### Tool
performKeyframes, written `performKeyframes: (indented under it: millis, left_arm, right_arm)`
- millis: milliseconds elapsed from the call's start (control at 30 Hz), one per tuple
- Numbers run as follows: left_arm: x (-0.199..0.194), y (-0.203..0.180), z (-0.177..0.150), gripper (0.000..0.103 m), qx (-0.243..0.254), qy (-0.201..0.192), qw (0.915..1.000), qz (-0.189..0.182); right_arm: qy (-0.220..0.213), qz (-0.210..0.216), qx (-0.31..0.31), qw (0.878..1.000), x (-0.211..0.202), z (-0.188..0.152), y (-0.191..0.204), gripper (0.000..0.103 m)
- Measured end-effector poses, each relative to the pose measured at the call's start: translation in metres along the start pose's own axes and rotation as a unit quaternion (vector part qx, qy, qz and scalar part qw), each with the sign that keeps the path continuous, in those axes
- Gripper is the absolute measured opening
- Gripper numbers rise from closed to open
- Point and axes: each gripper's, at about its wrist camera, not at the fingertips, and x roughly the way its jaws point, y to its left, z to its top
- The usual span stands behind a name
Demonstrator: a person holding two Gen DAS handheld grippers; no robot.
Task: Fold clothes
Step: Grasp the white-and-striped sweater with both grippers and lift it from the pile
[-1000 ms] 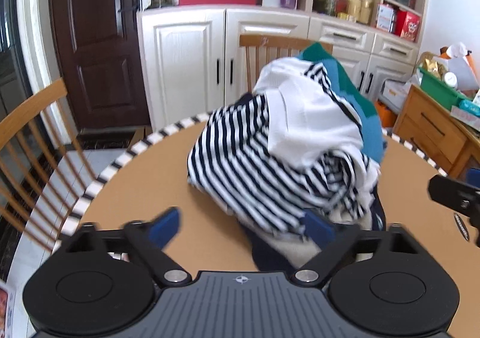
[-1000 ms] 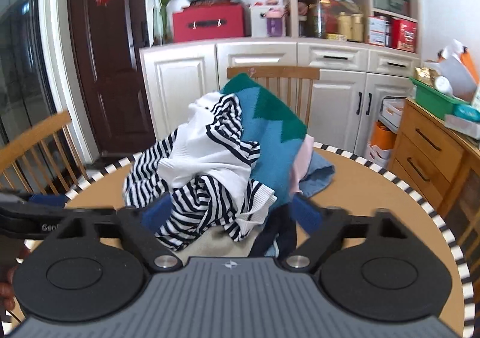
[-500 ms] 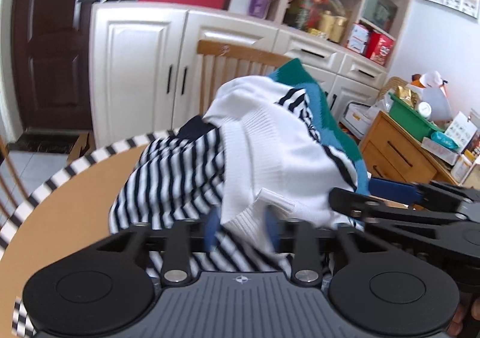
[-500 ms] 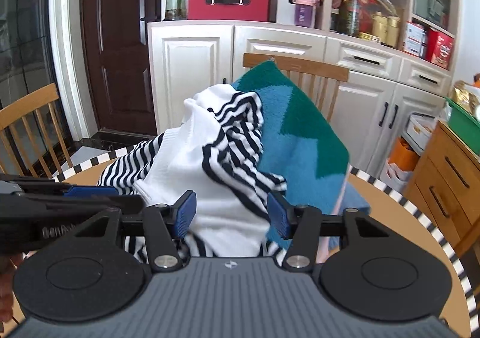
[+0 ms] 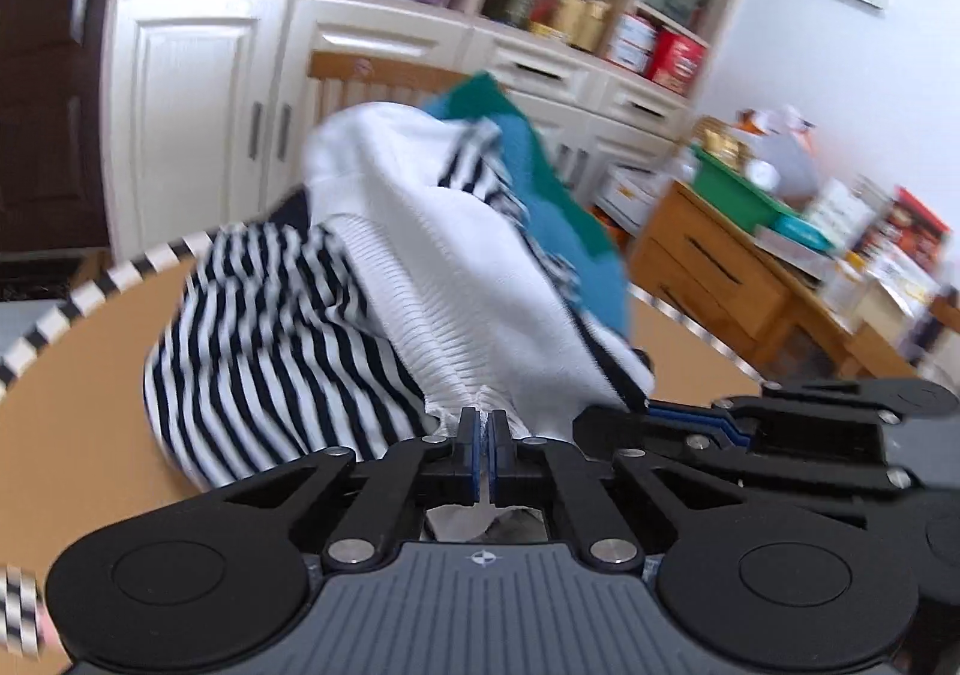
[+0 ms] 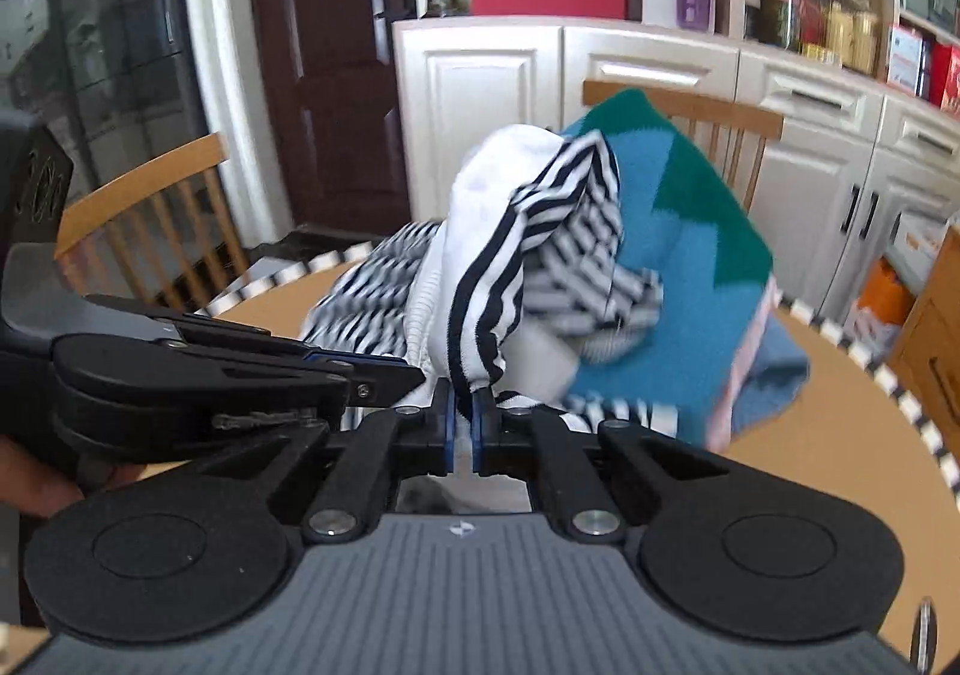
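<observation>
Round table (image 5: 78, 375), heaped clothes (image 5: 456, 279), white cabinets (image 5: 192, 105)

Heaped in a loose, unfolded mound on the round table (image 5: 90, 375), toward its far edge: a white ribbed knit garment (image 5: 456, 267) with navy stripe trim draped over the top, its near hem bunched and drawn toward the table's near edge. Beneath and to the left, a navy-and-white striped top (image 5: 270, 351), crumpled. Behind and to the right, a blue and green knit (image 6: 678, 255), slumping toward the right edge.
</observation>
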Motion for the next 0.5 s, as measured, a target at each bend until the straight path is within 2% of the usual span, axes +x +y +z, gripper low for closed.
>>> performKeyframes:
  millis: [100, 233, 300, 367, 433, 500]
  left_arm:
    - [-0.045, -0.020, -0.045, 0.002, 0.009, 0.033, 0.9990, -0.029]
    - [-0.097, -0.045, -0.115, 0.002, -0.011, 0.095, 0.9935, -0.062]
    - [-0.115, -0.054, -0.148, 0.002, -0.026, 0.129, 0.9884, -0.076]
    - [-0.127, -0.063, -0.173, 0.002, -0.031, 0.146, 0.9850, -0.086]
    - [-0.132, -0.071, -0.188, 0.002, -0.025, 0.153, 0.9837, -0.091]
    - [-0.129, -0.075, -0.192, 0.003, -0.008, 0.161, 0.9841, -0.074]
  right_arm:
    - [0.026, 0.028, 0.021, 0.999, -0.046, -0.031, 0.008, 0.005]
    - [0.096, 0.072, 0.069, 0.990, -0.098, -0.089, 0.013, 0.005]
    - [0.131, 0.070, 0.065, 0.987, -0.120, -0.118, 0.018, 0.005]
    - [0.156, 0.075, 0.073, 0.982, -0.137, -0.141, 0.020, 0.005]
    - [0.167, 0.071, 0.081, 0.980, -0.147, -0.156, 0.019, 0.006]
    - [0.171, 0.040, 0.071, 0.982, -0.149, -0.163, 0.020, 0.006]
